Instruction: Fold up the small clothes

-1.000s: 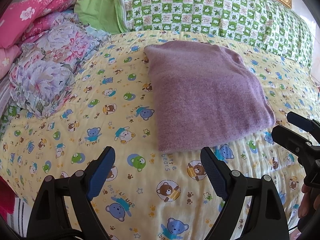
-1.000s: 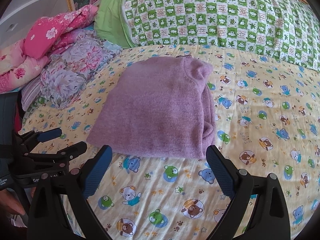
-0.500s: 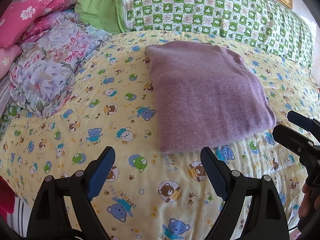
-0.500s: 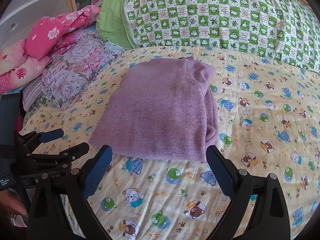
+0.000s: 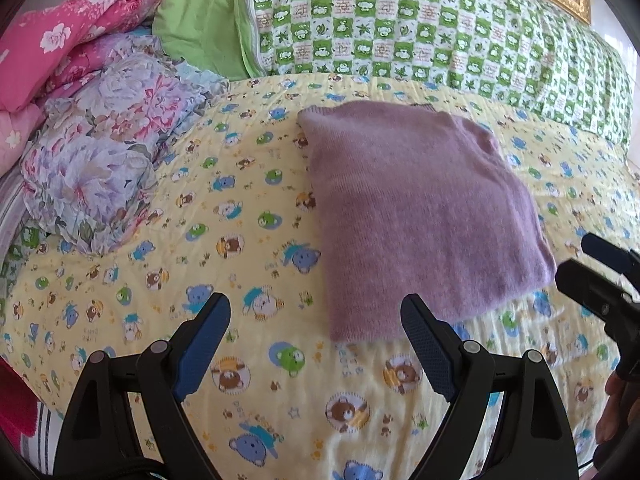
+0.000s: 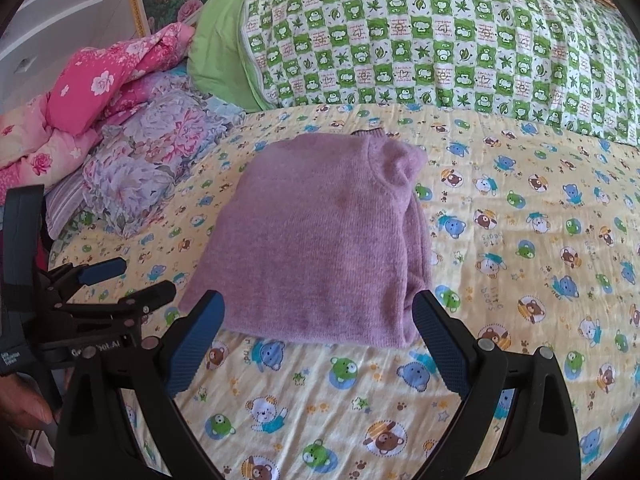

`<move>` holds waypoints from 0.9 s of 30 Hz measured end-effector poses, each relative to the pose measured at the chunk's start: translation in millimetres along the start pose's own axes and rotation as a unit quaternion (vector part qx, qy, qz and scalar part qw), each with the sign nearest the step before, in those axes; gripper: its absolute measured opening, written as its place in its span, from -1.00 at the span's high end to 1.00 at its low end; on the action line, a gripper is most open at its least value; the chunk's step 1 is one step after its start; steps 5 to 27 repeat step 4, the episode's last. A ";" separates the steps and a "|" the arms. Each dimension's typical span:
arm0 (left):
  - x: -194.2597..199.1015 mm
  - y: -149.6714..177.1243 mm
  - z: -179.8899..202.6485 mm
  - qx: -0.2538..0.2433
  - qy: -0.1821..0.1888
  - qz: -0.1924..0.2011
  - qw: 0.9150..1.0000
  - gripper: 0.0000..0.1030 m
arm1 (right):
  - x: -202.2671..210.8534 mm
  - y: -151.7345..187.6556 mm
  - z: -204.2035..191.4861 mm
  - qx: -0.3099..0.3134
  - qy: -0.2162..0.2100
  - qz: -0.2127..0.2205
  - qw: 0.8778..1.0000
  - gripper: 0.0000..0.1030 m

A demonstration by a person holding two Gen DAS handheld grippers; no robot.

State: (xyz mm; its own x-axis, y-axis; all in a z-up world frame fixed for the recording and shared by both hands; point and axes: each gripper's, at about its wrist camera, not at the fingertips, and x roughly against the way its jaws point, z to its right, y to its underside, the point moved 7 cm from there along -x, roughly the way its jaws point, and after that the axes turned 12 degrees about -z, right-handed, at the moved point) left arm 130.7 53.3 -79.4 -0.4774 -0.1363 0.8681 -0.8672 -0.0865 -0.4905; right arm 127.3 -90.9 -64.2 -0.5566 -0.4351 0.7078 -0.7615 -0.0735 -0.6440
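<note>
Left wrist view: left gripper (image 5: 316,332) jaws spread, empty, above bed (image 5: 256,380); folded purple sweater (image 5: 420,216) flat on bed, just beyond right jaw.

Right wrist view: right gripper (image 6: 318,326) jaws spread, empty; sweater (image 6: 320,240) directly ahead, near edge between jaws; left gripper (image 6: 100,280) left of sweater.

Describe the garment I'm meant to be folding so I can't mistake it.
On the yellow bear-print bedsheet, below the green checked pillow, lies a folded mauve knitted sweater. It is the only plain, fuzzy piece; the bedding piled to its left is floral.
</note>
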 end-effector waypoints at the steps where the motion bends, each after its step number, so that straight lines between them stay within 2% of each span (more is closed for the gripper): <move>1: -0.1 -4.0 -1.4 0.003 0.000 0.001 1.000 -0.70 | -0.2 -1.9 1.5 -0.002 0.000 0.001 1.000 -0.84; 4: -1.3 -13.1 -4.1 0.011 0.002 0.000 1.000 -0.70 | -1.7 -6.7 6.4 -0.005 0.003 0.001 1.000 -0.84; 27: -1.3 -13.1 -4.1 0.011 0.002 0.000 1.000 -0.70 | -1.7 -6.7 6.4 -0.005 0.003 0.001 1.000 -0.84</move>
